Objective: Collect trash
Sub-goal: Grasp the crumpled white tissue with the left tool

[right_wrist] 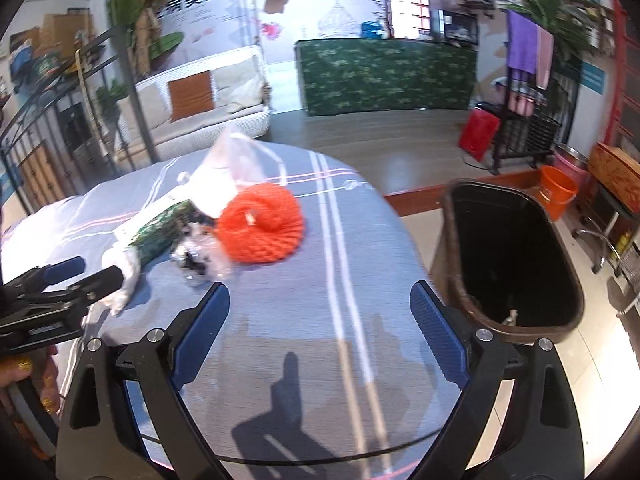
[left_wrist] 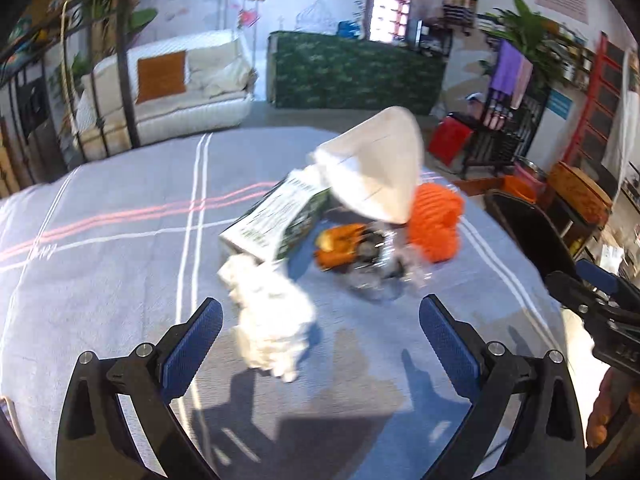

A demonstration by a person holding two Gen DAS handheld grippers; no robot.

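A pile of trash lies on the grey-blue striped table cloth point(left_wrist: 120, 260): a crumpled white tissue point(left_wrist: 272, 320), a green and white carton point(left_wrist: 276, 220), a white plastic bag point(left_wrist: 376, 168), an orange net point(left_wrist: 436, 224) and an orange snack wrapper in clear plastic point(left_wrist: 352, 252). My left gripper point(left_wrist: 320, 340) is open, jaws either side of the tissue's near end, slightly above it. My right gripper point(right_wrist: 320, 328) is open and empty over bare cloth, in front of the orange net point(right_wrist: 260, 228). A dark bin point(right_wrist: 516, 260) stands at the table's right edge.
The table edge drops to the floor on the right by the bin. The left gripper point(right_wrist: 60, 292) shows at the left of the right wrist view. An orange bucket point(right_wrist: 560, 192), a red box point(right_wrist: 478, 134), a black rack and a white sofa point(left_wrist: 176, 88) stand beyond.
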